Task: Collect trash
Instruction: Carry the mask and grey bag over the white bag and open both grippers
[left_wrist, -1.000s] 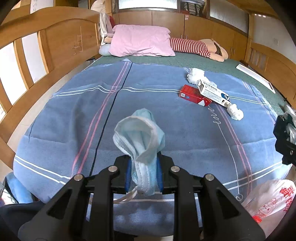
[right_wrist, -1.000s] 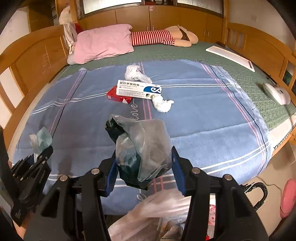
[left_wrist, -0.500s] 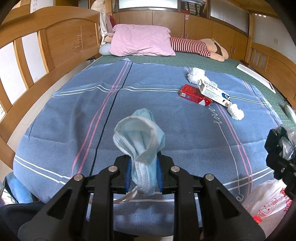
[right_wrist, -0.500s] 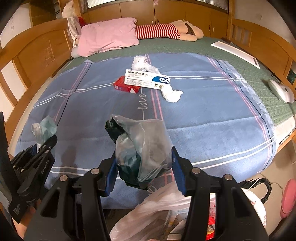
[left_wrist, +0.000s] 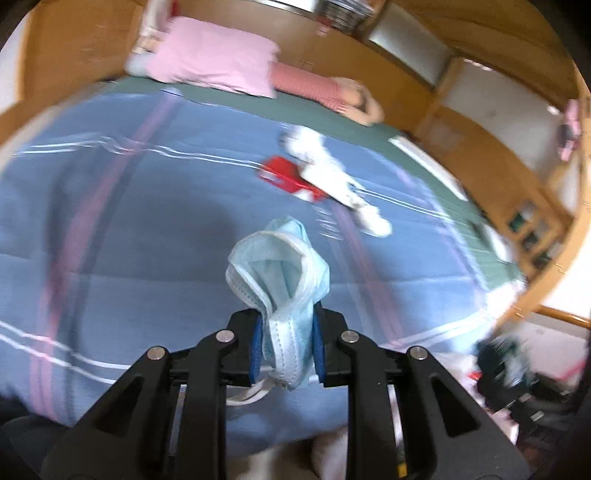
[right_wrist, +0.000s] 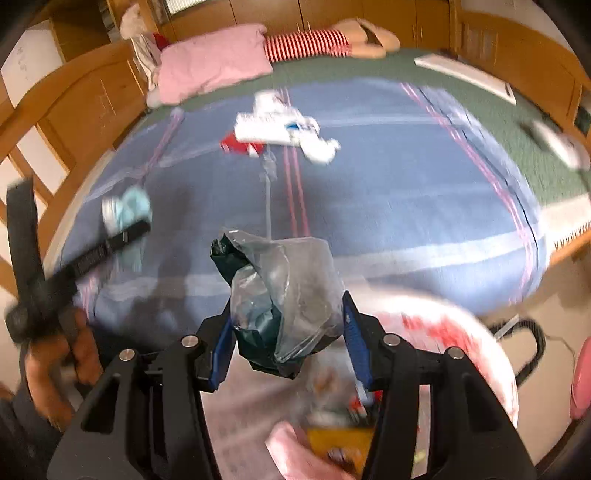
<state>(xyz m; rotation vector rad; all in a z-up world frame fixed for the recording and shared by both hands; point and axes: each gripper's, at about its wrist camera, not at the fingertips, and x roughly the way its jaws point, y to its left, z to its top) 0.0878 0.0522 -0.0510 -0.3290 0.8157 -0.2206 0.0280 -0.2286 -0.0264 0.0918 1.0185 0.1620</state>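
My left gripper (left_wrist: 286, 345) is shut on a light blue face mask (left_wrist: 280, 273), held above the near edge of the blue blanket (left_wrist: 129, 229). My right gripper (right_wrist: 288, 334) is shut on a crumpled clear and dark plastic wrapper (right_wrist: 284, 291), held above the open white trash bag (right_wrist: 447, 332) on the floor. On the blanket lie a red box (left_wrist: 284, 177), a long white box (left_wrist: 328, 179) and white tissue wads (left_wrist: 373, 219). In the right wrist view they are the red box (right_wrist: 236, 144), the white box (right_wrist: 273, 129) and a tissue (right_wrist: 321, 149). Both views are motion-blurred.
A pink pillow (left_wrist: 214, 68) and a striped stuffed doll (left_wrist: 314, 86) lie at the far end. Wooden bed rails (right_wrist: 74, 110) flank the bed. The left gripper with its mask (right_wrist: 125, 210) shows at left in the right wrist view. A pink object (right_wrist: 581, 380) sits on the floor at right.
Both grippers swung fast toward the bed's near edge and the bag. The right one now hangs over the bag's mouth. Both keep their loads.
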